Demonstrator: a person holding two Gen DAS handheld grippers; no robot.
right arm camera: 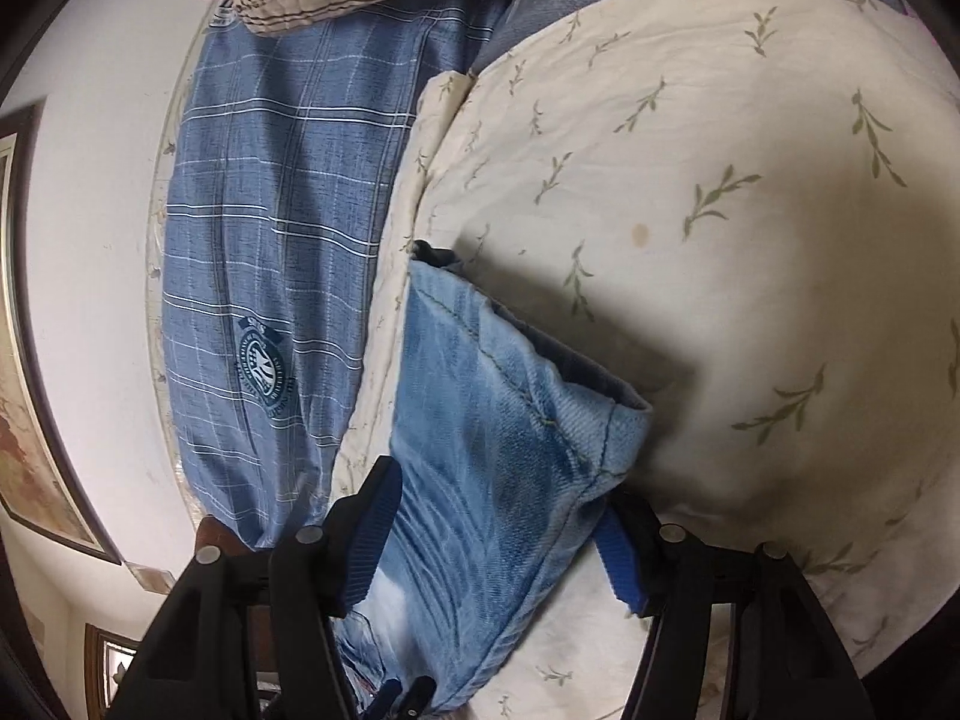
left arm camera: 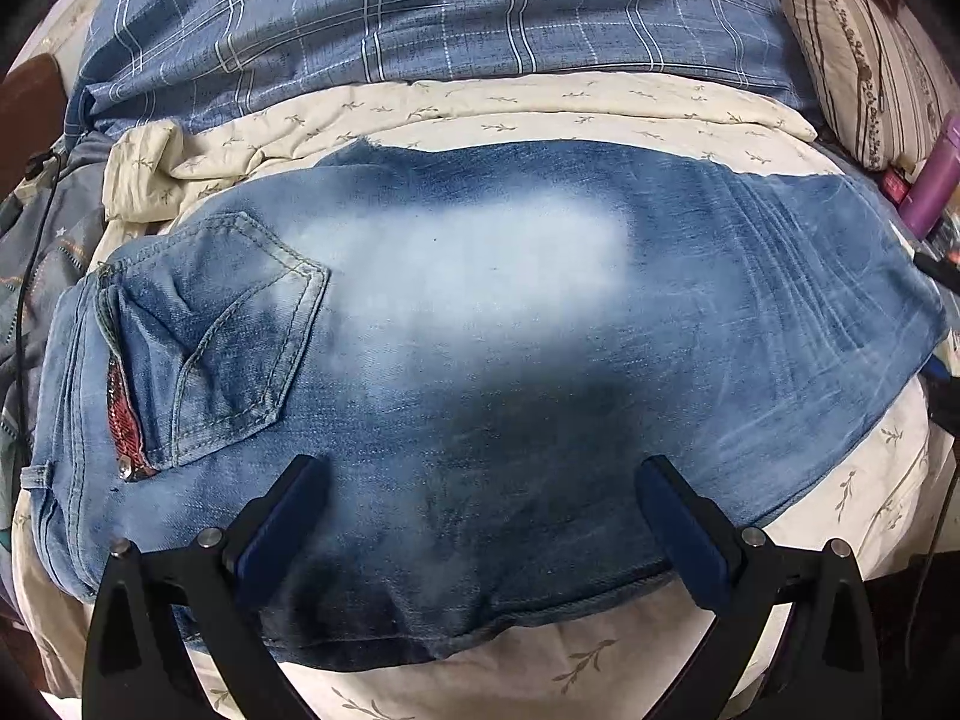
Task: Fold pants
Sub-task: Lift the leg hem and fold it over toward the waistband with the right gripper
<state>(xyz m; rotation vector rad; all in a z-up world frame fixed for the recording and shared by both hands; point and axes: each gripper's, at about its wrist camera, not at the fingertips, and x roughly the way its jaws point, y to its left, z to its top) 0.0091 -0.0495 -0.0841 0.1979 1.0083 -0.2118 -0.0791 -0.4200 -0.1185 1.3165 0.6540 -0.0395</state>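
Lying on the cream quilt (left arm camera: pixel 600 102), jeans (left arm camera: pixel 480 312) sit between both grippers' spread fingers (left arm camera: pixel 282 516).

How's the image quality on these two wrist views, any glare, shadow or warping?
Left wrist view: a washed-out bright patch across the middle of the jeans, a dark shadow below it, edges bowed by the fisheye. Right wrist view: sharper, a soft shadow on the cream quilt beside the jeans' hem, wall and frame curved.

The cream leaf-print quilt (left arm camera: pixel 600 102) lies bare along the far side of the jeans (left arm camera: pixel 480 312), giving open room there. Farther back, the blue plaid cover (left arm camera: pixel 420 18) rises. At the far right, a striped pillow (left arm camera: pixel 864 60) and purple bottle (left arm camera: pixel 936 180) crowd the edge.
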